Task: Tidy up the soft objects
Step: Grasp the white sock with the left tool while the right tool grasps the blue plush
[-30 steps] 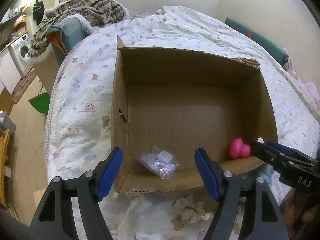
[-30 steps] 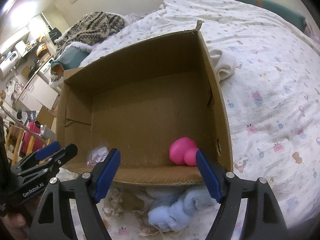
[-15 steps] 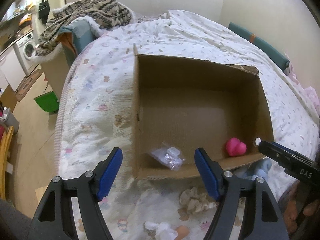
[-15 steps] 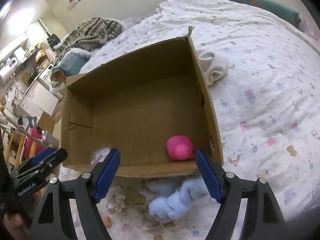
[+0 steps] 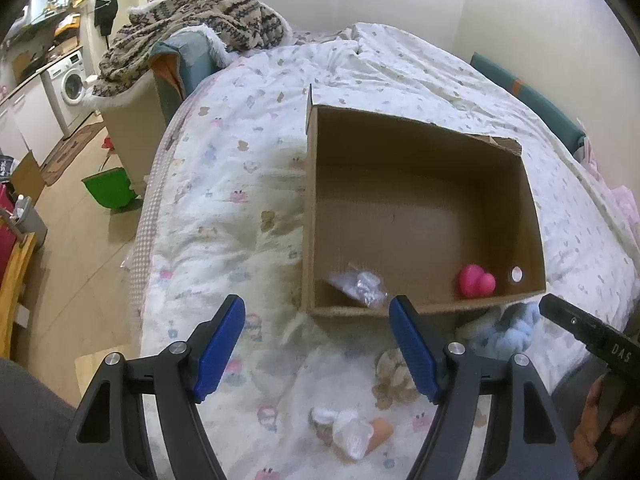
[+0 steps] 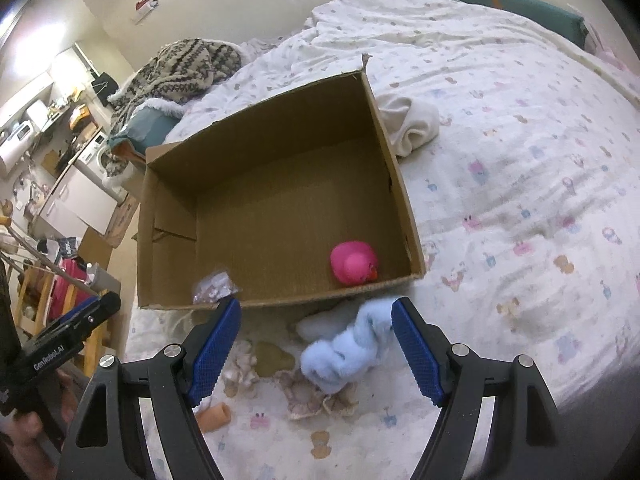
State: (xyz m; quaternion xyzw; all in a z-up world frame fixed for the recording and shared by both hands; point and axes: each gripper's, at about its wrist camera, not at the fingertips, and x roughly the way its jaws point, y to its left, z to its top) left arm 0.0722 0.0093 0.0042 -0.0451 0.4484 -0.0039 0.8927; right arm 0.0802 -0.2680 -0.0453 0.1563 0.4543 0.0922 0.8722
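Note:
An open cardboard box [image 5: 532, 200] [image 6: 400, 176] lies on the bed. Inside it are a pink rubber duck [image 5: 476, 280] [image 6: 354, 262] and a clear plastic bag of small bits [image 5: 360, 286] [image 6: 214, 286]. In front of the box lie a light blue fluffy cloth [image 6: 344, 356] [image 5: 516, 326], a beige frilly piece [image 5: 394, 376] [image 6: 320, 398], an orange tube [image 6: 214, 416] [image 5: 380, 434] and a white item [image 5: 350, 436]. My left gripper [image 5: 318, 348] is open and empty, in front of the box. My right gripper [image 6: 316, 346] is open and empty above the blue cloth.
A white cloth [image 6: 412, 126] lies to the right of the box. A patterned blanket [image 5: 192, 24] sits on a chair beyond the bed's left edge. A green bin [image 5: 110, 192] stands on the floor. A teal cushion [image 5: 528, 98] runs along the wall.
Both grippers have pulled back and up from the box. The soft items in front of the box have come into fuller view. The duck and the bag stay in the box.

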